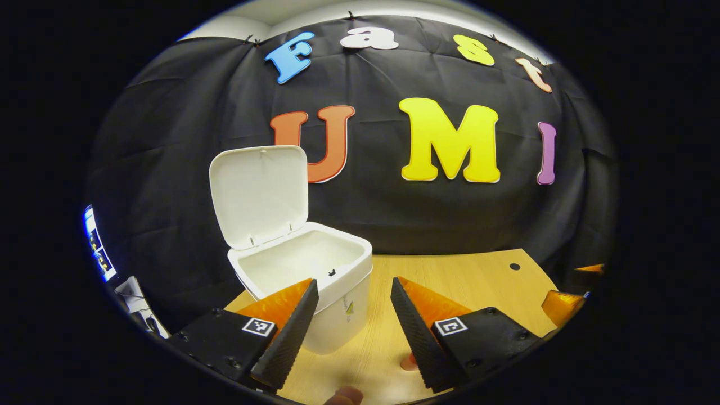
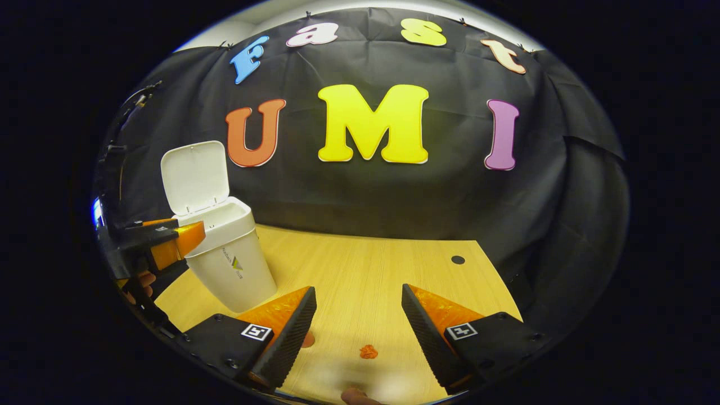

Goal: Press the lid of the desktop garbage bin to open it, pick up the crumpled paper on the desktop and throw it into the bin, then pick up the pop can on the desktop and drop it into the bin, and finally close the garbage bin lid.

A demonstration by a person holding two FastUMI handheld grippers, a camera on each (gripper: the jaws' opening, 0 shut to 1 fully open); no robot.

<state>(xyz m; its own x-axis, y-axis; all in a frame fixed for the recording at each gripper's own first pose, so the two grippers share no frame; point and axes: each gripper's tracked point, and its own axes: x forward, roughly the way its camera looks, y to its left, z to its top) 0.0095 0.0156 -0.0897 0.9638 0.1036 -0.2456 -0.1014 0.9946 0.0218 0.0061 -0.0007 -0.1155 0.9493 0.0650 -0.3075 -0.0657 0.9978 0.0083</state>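
With the bin (image 1: 315, 281) lid (image 1: 260, 194) up just ahead-left of the empty, parted left tongs (image 1: 354, 315), they sit nearer than the equally gaping right tongs (image 2: 359, 320).

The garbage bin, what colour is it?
White; the bin shows best in the left gripper view.
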